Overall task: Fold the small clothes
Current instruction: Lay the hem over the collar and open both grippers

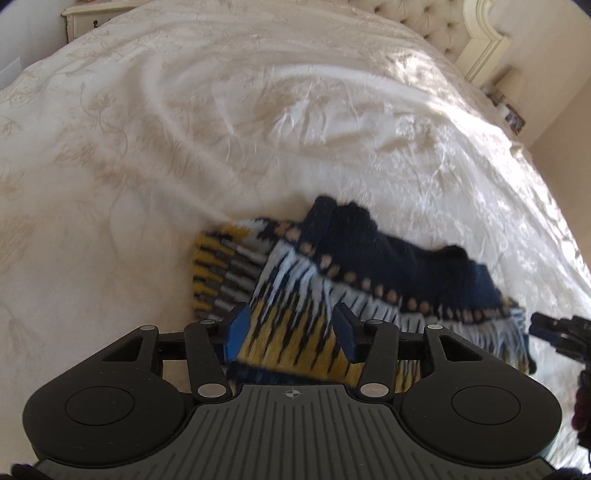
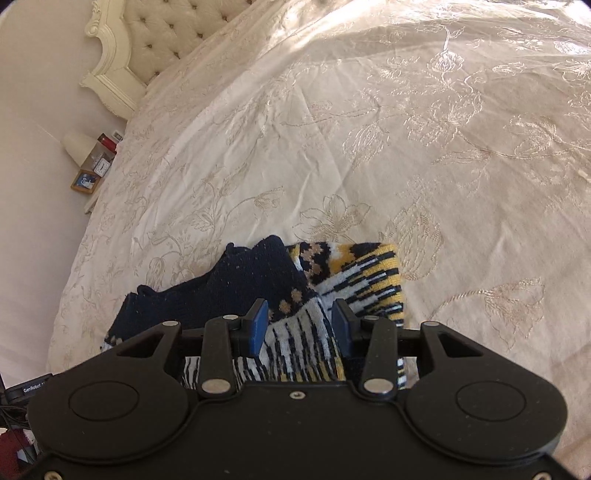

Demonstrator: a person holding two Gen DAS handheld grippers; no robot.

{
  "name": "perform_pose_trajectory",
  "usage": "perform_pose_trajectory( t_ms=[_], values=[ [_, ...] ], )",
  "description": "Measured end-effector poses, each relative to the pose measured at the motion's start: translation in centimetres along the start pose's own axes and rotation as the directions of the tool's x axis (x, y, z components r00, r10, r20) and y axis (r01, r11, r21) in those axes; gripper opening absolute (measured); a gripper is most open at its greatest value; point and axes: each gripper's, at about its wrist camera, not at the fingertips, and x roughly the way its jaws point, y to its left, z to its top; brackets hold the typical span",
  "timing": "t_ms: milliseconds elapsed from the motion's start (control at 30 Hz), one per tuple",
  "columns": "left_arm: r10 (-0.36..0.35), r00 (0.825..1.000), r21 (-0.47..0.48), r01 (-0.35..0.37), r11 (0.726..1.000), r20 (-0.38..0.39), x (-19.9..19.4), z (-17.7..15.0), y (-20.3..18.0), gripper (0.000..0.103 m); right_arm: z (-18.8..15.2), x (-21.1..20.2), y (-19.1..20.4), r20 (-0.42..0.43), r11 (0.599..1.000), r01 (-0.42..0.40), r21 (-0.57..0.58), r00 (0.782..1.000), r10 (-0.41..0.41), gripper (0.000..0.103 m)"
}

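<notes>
A knitted garment (image 1: pixel 354 273), navy with yellow, white and black zigzag bands, lies bunched on the cream bedspread (image 1: pixel 221 147). My left gripper (image 1: pixel 291 314) is open right over its yellow patterned end, and fabric fills the gap between the blue pads. In the right wrist view the same garment (image 2: pixel 236 288) shows its navy part on the left and its striped part on the right. My right gripper (image 2: pixel 299 314) is open, with the white striped fabric lying between its fingers. The right gripper (image 1: pixel 550 330) also shows at the garment's right end in the left wrist view.
The bedspread (image 2: pixel 406 147) stretches wide around the garment. A tufted headboard (image 2: pixel 166 33) stands at the far end. A bedside table with a lamp (image 2: pixel 79 146) and picture frames is beside the bed. A white dresser (image 1: pixel 96 16) sits beyond the far edge.
</notes>
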Motion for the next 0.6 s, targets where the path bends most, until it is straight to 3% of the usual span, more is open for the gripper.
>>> perform_pose_trajectory(
  t_ms=[100, 200, 467, 600],
  values=[
    [0.017, 0.999, 0.022, -0.017, 1.000, -0.042, -0.2, -2.5, 0.6, 0.048, -1.0, -0.2, 0.2, -0.021, 1.000, 0.009, -0.026, 1.000, -0.010, 0.050],
    [0.022, 0.998, 0.031, -0.020, 0.999, -0.064, -0.5, -4.3, 1.0, 0.048, -2.0, -0.6, 0.2, -0.030, 0.999, 0.011, -0.040, 0.999, -0.013, 0.058],
    [0.051, 0.994, 0.017, -0.050, 0.999, -0.095, -0.1, -5.8, 1.8, 0.048, -4.9, -2.3, 0.7, -0.062, 0.989, 0.060, -0.139, 0.996, -0.069, 0.059],
    [0.075, 0.974, 0.011, -0.075, 0.997, -0.212, 1.7, -7.1, 2.8, 0.049, -6.2, -3.1, 0.3, -0.072, 0.986, 0.083, -0.145, 0.993, -0.094, 0.059]
  ],
)
